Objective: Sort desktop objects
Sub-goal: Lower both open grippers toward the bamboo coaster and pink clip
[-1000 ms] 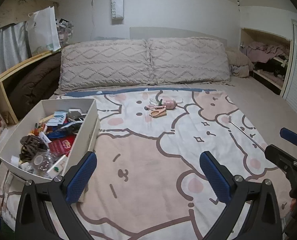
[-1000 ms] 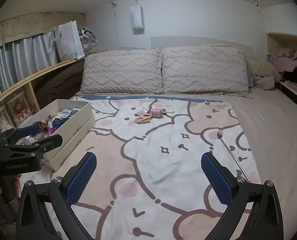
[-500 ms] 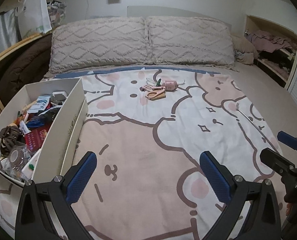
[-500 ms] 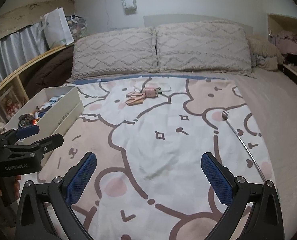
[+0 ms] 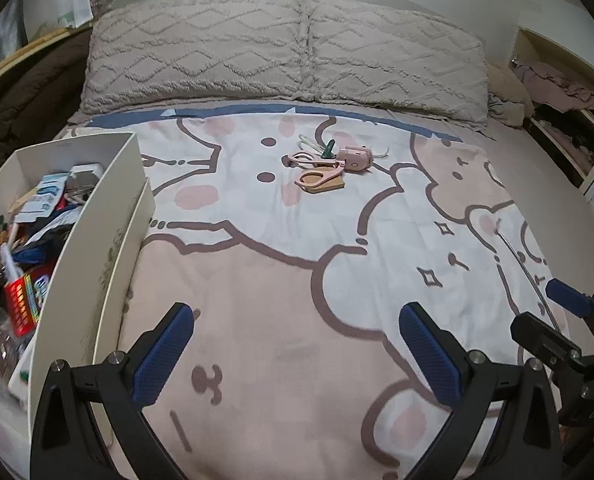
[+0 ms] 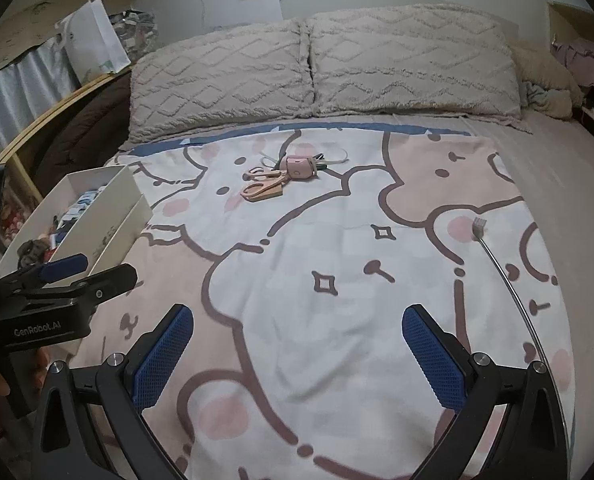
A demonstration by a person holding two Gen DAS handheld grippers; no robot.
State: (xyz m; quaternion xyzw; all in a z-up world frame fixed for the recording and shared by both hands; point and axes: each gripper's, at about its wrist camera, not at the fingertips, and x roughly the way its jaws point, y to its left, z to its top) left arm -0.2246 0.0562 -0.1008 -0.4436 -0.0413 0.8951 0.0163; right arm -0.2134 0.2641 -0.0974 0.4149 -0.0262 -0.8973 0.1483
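A small heap lies on the cartoon-print blanket near the pillows: pink scissors (image 5: 317,173) (image 6: 261,185) on a wooden piece, a pink boxy gadget (image 5: 357,157) (image 6: 299,167), a green item and a white cord. A long metal rod with a small fork-like head (image 6: 478,226) (image 5: 517,256) lies at the right. A white box (image 5: 97,216) (image 6: 109,216) full of clutter stands at the left. My left gripper (image 5: 297,356) and my right gripper (image 6: 299,360) hover open over the blanket, well short of the heap, nothing between their fingers.
Two knitted pillows (image 5: 289,52) span the bed's head. A brown duvet (image 6: 81,136) and a wooden rail run along the left. Shelves with clothes (image 5: 561,92) are at the right. A hand holds the left gripper's body (image 6: 37,320).
Both grippers have moved forward and tilted down toward the blanket; the heap and the white box now look nearer. Both stay open and empty.
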